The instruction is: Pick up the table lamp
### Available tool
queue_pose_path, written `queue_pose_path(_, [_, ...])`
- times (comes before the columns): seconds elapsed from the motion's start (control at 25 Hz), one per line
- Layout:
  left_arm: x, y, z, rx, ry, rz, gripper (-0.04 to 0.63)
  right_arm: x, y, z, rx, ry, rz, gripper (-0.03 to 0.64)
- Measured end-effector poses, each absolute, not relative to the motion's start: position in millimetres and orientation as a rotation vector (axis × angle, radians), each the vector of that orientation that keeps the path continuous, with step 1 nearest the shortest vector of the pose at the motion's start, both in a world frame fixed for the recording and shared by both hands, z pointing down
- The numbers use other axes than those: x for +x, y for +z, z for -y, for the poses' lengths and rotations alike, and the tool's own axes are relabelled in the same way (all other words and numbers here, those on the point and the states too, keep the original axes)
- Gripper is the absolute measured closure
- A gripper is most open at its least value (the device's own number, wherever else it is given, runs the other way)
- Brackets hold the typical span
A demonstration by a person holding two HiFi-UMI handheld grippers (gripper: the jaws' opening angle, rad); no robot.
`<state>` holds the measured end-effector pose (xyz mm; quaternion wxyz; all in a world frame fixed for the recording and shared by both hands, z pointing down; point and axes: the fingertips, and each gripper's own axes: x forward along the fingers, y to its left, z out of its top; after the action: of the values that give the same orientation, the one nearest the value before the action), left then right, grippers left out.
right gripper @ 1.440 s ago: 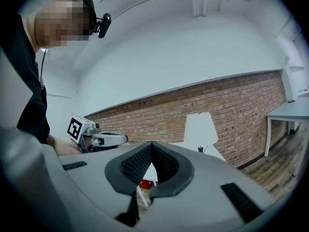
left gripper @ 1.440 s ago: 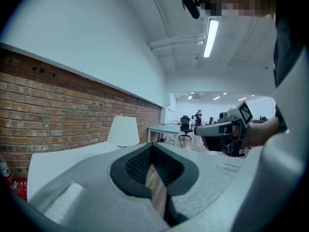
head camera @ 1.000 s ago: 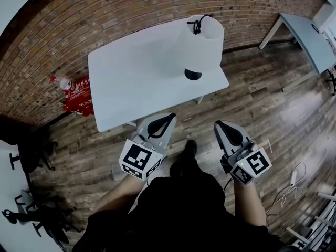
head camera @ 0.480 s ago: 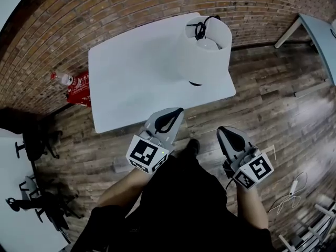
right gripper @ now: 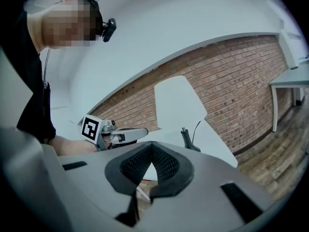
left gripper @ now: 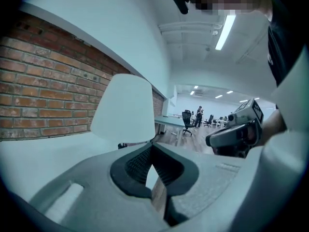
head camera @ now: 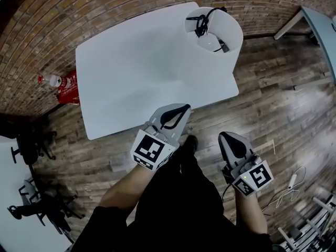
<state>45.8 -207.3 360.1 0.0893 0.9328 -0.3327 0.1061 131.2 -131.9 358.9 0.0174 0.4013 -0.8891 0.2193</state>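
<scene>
The table lamp has a white cone shade and a black base, and stands at the far right corner of the white table. A black cord runs over the shade's open top. My left gripper is shut and empty, its tips just over the table's near edge, well short of the lamp. My right gripper is shut and empty above the floor, right of the table edge. In the left gripper view the shade rises beyond the closed left gripper. In the right gripper view the lamp stands ahead of the right gripper.
A brick wall runs behind the table. A red pack and a bottle lie on the wood floor to the left. Black office chairs stand at the far left, another table at the upper right, and a white cable lower right.
Both grippers have moved forward and lower toward the table. The left one's tips now reach over its near edge. The lamp has not moved.
</scene>
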Motion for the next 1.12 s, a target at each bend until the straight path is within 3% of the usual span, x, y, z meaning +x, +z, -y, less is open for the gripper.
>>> queue_pose_path(0.32, [26,410,238,2.776,0.408,1.076,0.592,99,402,175,1.383,0.554,2.69,0.609])
queue_pose_path(0.6, [14,428,265,2.804,0.313,1.101,0.592,67,418,199,1.369,0.532,2.722,0.609])
queue_pose_path(0.92, [45,462,291,2.859,0.281,1.06,0.589,68,446,214,1.407,0.536,2.772,0.609])
queue_pose_path(0.96, [49,467,295,2.865,0.299,1.062,0.569,68,451,215,1.411,0.539,2.776,0.609])
queue_pose_path(1.04, [57,478,304,2.868,0.342,1.062,0.436,67,459,218,1.414,0.551,2.786,0.609])
queue_pose_path(1.12, [63,486,314,2.867,0.366,1.071,0.414,68,466,220,1.421,0.566,2.79,0.607])
